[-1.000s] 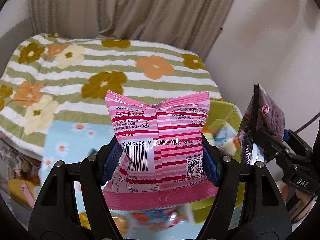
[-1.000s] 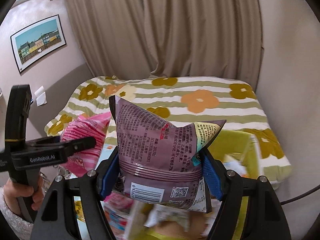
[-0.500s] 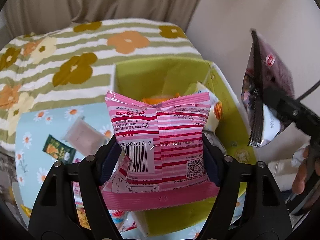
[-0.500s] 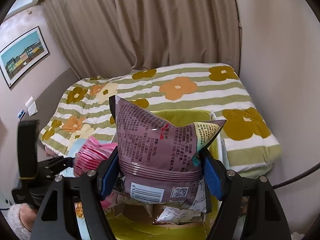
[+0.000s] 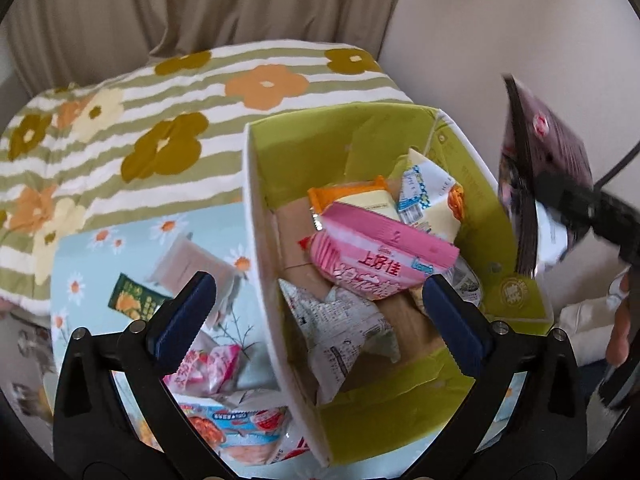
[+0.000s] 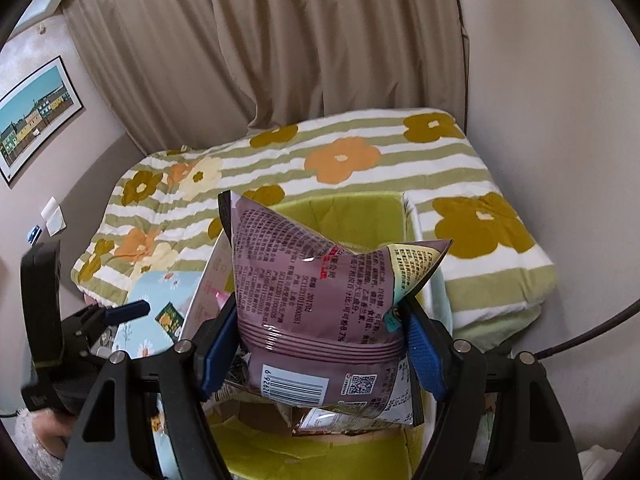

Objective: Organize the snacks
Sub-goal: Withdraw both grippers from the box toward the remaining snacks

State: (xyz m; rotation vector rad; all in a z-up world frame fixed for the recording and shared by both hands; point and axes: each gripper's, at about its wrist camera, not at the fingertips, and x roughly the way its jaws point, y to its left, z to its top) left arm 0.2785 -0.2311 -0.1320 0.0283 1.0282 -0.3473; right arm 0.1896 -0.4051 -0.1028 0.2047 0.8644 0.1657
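My left gripper (image 5: 320, 312) is open and empty above the near edge of a green cardboard box (image 5: 360, 132). A pink snack bag (image 5: 380, 256) lies inside the box on top of several other packets. My right gripper (image 6: 322, 344) is shut on a purple snack bag (image 6: 316, 300) and holds it above the same box (image 6: 344, 208). The purple bag also shows at the right edge of the left wrist view (image 5: 544, 168). The left gripper also shows in the right wrist view (image 6: 120, 312), at the left.
A light blue daisy cloth (image 5: 120, 248) left of the box holds loose packets: a dark green one (image 5: 136, 300), a pale one (image 5: 192, 264), pink ones (image 5: 208, 368). A striped floral blanket (image 5: 160, 120) lies behind. Curtain and wall close off the back and right.
My left gripper opened and the pink bag dropped into the box. Both grippers moved over the box; the right one still holds the purple bag.
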